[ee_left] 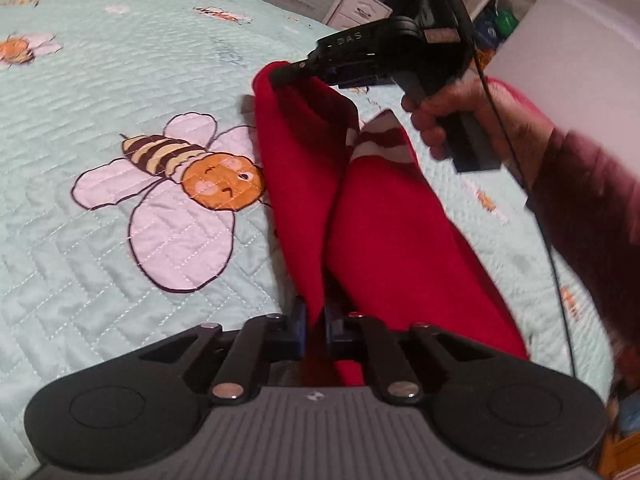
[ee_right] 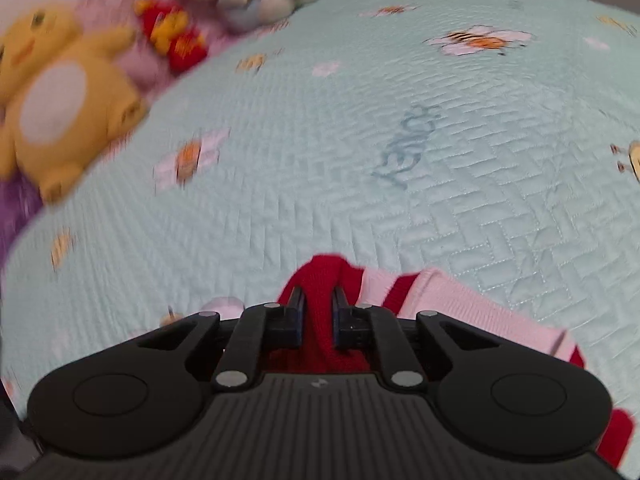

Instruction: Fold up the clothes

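A red knit garment [ee_left: 384,216] with a pink-and-red striped band [ee_left: 380,140] hangs stretched between my two grippers above the quilted bed. My left gripper [ee_left: 316,320] is shut on its near edge. My right gripper [ee_left: 282,76], held by a hand, is shut on the far corner. In the right wrist view, the right gripper [ee_right: 318,312] pinches a bunch of the red garment [ee_right: 320,276], with the pink striped band [ee_right: 460,308] trailing to the right.
The pale green quilt [ee_left: 100,220] has a large bee print [ee_left: 180,184]. Plush toys [ee_right: 60,100] lie along the far bed edge. White drawers and shelves [ee_left: 360,4] stand beyond the bed.
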